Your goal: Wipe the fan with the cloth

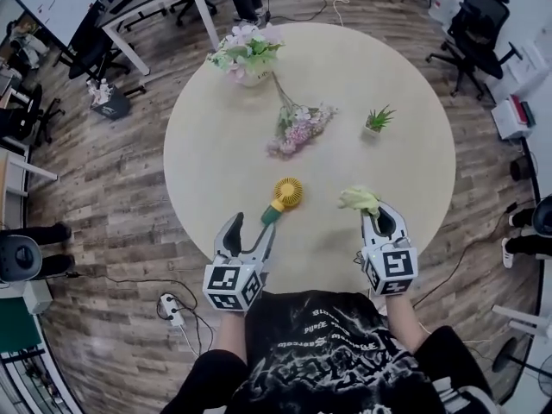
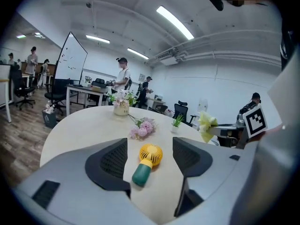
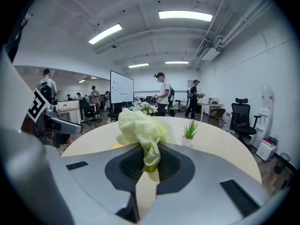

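Observation:
A small hand fan with a yellow round head and a dark green handle lies on the round table near its front edge. In the left gripper view the fan lies ahead of the jaws. My left gripper is open and empty, just short of the green handle and above the table. My right gripper is shut on a pale yellow-green cloth, which bunches out past the jaws to the right of the fan. The cloth fills the middle of the right gripper view.
A vase of flowers stands at the table's far left, a loose pink bouquet lies mid-table, and a small potted plant sits right of it. Desks, a whiteboard, office chairs and several people surround the table. A power strip lies on the floor.

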